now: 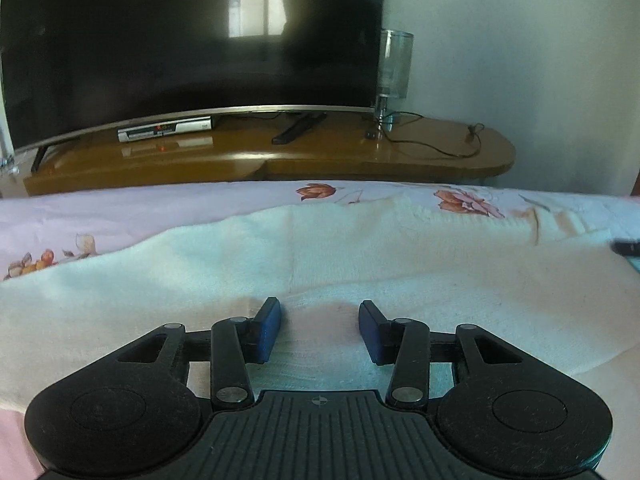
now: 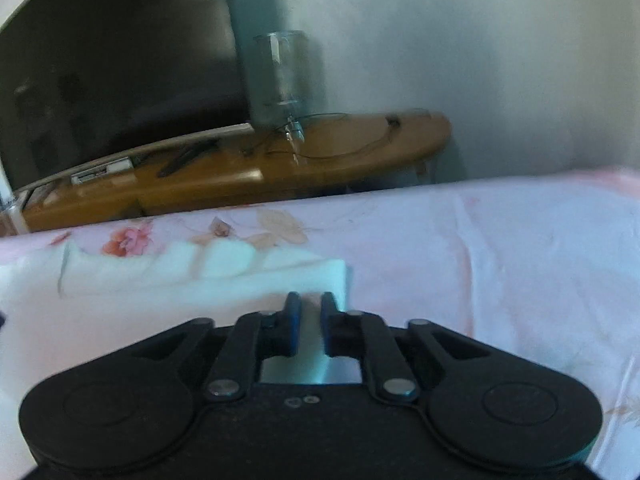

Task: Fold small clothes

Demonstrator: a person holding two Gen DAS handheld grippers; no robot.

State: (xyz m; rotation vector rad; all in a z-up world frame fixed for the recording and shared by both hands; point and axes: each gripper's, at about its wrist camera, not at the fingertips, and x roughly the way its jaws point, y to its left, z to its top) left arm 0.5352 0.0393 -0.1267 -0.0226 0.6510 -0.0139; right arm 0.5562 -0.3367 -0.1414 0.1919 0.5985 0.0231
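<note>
Black plastic linkages of the left tool [image 1: 319,330] fill the near edge of the left wrist view, and its two blue pads [image 1: 269,332] stand clearly apart, released, with nothing between them. Under them lies the white knitted garment [image 1: 320,256], spread flat on the bed with the pink flowered sheet [image 1: 120,212]; whether the pads touch the knit I cannot tell.

On the right wrist view, the right tool [image 2: 310,322] is clenched on the near right corner of the same white knitted garment [image 2: 180,280]: a strip of the cloth passes between the two narrow pads, which are almost together. To the right of this corner the pink flowered sheet [image 2: 500,248] is bare.

Far behind the bed stands a brown wooden surface [image 1: 360,152] carrying a large dark television [image 1: 192,48], a silver set-top box [image 1: 164,130], a black remote control [image 1: 298,128] and a clear glass cylinder [image 1: 394,68] near the white wall.
</note>
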